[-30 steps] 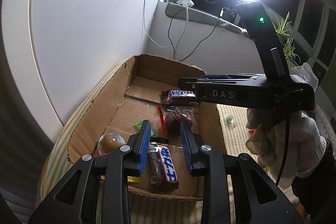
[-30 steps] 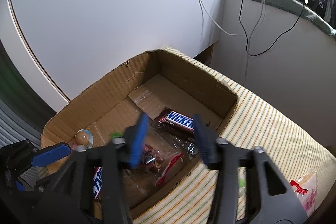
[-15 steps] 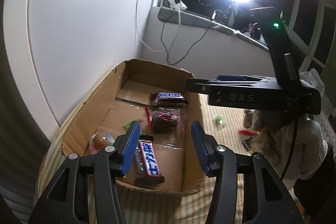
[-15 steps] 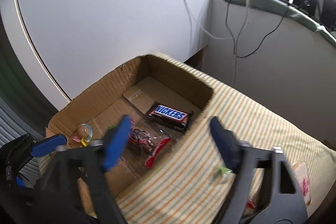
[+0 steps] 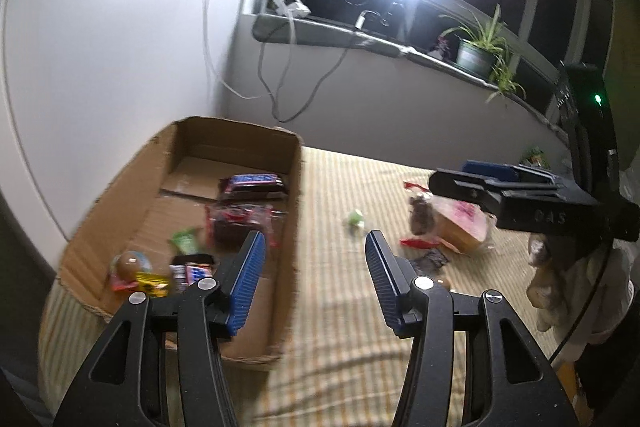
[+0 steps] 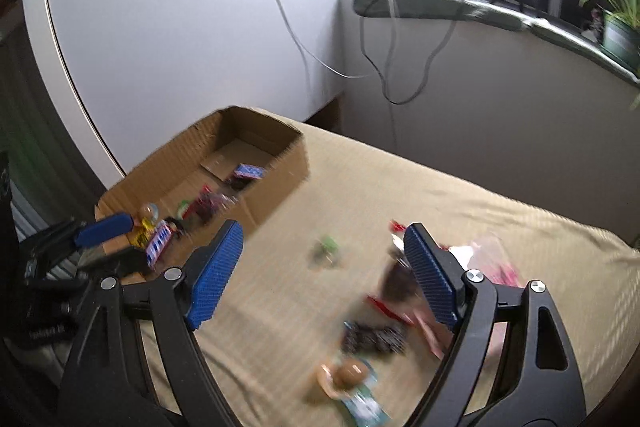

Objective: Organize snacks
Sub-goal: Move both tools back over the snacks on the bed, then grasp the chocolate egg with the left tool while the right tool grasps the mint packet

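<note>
From the left wrist, the left gripper (image 5: 312,279) hangs over the right-hand wall of the cardboard box (image 5: 294,211), its jaws about half open with nothing between them. Inside the box lie a chocolate bar (image 5: 252,183), a clear packet of dark sweets (image 5: 236,221), a small green sweet (image 5: 185,241), a round toy-egg pack (image 5: 130,267) and another bar (image 5: 192,271). Out on the striped surface (image 5: 340,355) a green sweet (image 5: 355,218) sits alone, and farther right a loose pile of packets (image 5: 448,223) lies just below the right gripper (image 5: 496,179), which a gloved hand (image 5: 560,279) carries. From the right wrist, that gripper's jaws stand wide apart and empty above the surface, with the blurred green sweet (image 6: 327,247) between and beyond them, a dark packet (image 6: 374,339) and an egg-shaped treat (image 6: 350,373) lower down, and pink and red wrappers (image 6: 492,263) partly hidden behind the right jaw. The box (image 6: 280,183) sits well to the left, near the surface's edge. As I judge it, the picture is smeared, so a fast reach could land beside the small sweet or pinch two overlapping wrappers together. The slack clear packets may slip from the pads on the way across, and a careless drop could clip the box wall and spill.
</note>
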A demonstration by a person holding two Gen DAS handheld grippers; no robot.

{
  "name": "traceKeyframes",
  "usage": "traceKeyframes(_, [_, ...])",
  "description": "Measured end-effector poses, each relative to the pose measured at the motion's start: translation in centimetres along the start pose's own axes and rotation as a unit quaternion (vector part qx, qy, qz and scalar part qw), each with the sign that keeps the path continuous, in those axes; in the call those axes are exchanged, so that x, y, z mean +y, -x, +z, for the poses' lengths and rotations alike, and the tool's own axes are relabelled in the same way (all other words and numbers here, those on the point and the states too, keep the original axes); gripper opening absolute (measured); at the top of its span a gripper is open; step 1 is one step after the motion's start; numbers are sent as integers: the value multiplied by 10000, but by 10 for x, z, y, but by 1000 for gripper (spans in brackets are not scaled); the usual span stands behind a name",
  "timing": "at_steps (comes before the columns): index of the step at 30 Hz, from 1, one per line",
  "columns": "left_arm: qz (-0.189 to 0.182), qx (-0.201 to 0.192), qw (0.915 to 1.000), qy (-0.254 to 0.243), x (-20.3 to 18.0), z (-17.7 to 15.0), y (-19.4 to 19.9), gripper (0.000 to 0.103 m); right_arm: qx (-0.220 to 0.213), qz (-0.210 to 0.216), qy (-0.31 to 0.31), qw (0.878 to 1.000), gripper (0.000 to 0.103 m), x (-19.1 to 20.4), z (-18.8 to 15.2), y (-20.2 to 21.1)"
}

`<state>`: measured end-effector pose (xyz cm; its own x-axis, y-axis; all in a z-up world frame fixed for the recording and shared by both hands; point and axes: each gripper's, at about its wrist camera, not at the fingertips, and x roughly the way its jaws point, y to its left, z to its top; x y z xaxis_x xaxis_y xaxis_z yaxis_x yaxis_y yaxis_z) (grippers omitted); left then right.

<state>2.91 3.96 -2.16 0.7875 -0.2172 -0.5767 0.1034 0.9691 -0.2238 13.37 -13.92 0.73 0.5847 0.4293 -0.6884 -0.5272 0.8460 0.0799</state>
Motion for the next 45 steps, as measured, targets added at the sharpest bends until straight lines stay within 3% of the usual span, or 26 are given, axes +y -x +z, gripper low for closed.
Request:
traceKeyframes(13, [-532, 451, 9973, -236, -47, -15, -27, 52, 482, -93, -266, 9984, 85, -53, -80, 23])
traceKeyframes(17, [-783, 652, 9943, -298, -60, -18, -39, 51, 737, 85, -96, 9972, 73, -50, -102, 18])
traceKeyframes(25, [-1185, 1147, 9855, -395, -79, -24, -69, 40, 958, 325, 225, 9946, 56, -35, -116, 3])
traceKeyframes(27, [-1239, 1255, 9835, -410, -82, -25, -75, 40, 983, 354, 246, 9942, 47, -34, -116, -1])
traceKeyframes(37, [-1245, 1581, 9774, -653, -94, -29, -96, 40, 1043, 384, 261, 9935, 41, -33, -120, -11])
traceKeyframes(45, [-1097, 1703, 9735, -1064, -106, -38, -104, 23, 1047, 288, 383, 9933, 35, -29, -121, -9])
